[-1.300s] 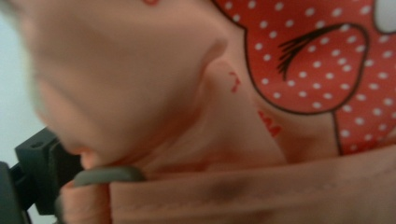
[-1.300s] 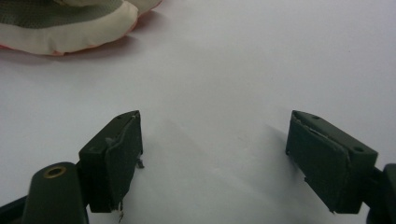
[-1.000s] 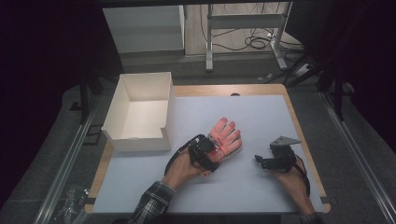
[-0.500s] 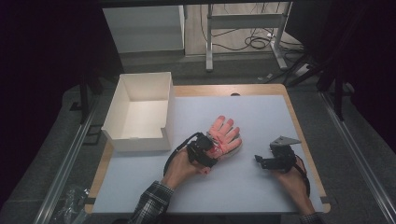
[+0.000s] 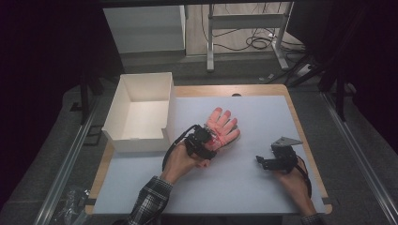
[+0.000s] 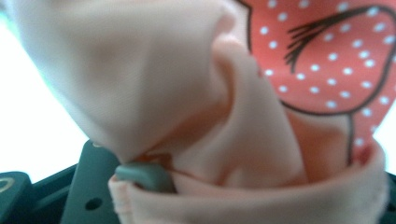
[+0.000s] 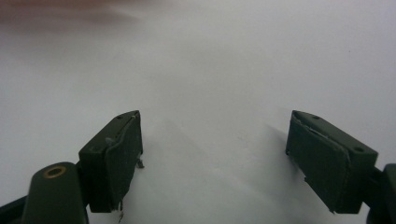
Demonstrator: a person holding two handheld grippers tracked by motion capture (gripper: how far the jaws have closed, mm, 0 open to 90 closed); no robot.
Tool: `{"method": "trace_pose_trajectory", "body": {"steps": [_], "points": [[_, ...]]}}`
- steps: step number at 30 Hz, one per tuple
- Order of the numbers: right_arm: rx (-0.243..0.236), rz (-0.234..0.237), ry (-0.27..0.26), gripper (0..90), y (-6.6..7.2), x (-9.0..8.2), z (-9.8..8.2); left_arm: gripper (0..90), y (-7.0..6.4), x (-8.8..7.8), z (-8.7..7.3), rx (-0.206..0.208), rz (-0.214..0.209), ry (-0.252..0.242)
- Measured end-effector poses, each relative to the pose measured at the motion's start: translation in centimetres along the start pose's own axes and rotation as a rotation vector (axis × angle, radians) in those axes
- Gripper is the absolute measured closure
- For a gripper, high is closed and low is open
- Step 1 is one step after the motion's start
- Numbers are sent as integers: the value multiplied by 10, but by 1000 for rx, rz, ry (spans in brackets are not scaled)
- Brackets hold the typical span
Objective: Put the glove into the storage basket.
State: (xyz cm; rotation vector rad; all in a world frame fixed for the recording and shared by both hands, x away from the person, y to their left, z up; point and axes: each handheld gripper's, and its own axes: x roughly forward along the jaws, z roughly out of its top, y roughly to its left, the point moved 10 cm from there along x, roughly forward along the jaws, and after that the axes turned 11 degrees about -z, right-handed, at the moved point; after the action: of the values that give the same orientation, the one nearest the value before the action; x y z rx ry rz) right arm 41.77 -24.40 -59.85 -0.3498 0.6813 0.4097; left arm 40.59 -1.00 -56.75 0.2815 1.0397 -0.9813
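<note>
Since a second ago, when our left gripper [image 5: 210, 140] stood open over the glove [image 5: 223, 126], its jaws have closed on the cuff and the fabric bunches between the pads; the glove's fingers lie on the mat [image 5: 263, 187], right of the box [image 5: 141, 115]. We judge the pick made, so lifting toward the box comes next. Our right gripper [image 5: 265, 161] rests open, holding nothing

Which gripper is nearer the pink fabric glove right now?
Left. The left gripper is clamped on the pink fabric glove at its cuff; the right gripper rests apart on the table, jaws open.
</note>
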Motion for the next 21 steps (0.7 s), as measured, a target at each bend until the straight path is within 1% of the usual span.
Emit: {"method": "trace_pose_trajectory", "body": {"steps": [4, 10, 15, 21], "points": [[-2, -1, -1, 188, 0, 0, 0, 411, 6, -6, 6, -19, 14, -5], [0, -1, 0, 188, 0, 0, 0, 408, 15, -20, 17, -48, 39, -27], [1, -1, 1, 188, 0, 0, 0, 404, 20, -35, 32, -71, 55, -53], [0, 0, 1, 188, 0, 0, 0, 401, 30, -50, 46, -90, 79, -52]]}}
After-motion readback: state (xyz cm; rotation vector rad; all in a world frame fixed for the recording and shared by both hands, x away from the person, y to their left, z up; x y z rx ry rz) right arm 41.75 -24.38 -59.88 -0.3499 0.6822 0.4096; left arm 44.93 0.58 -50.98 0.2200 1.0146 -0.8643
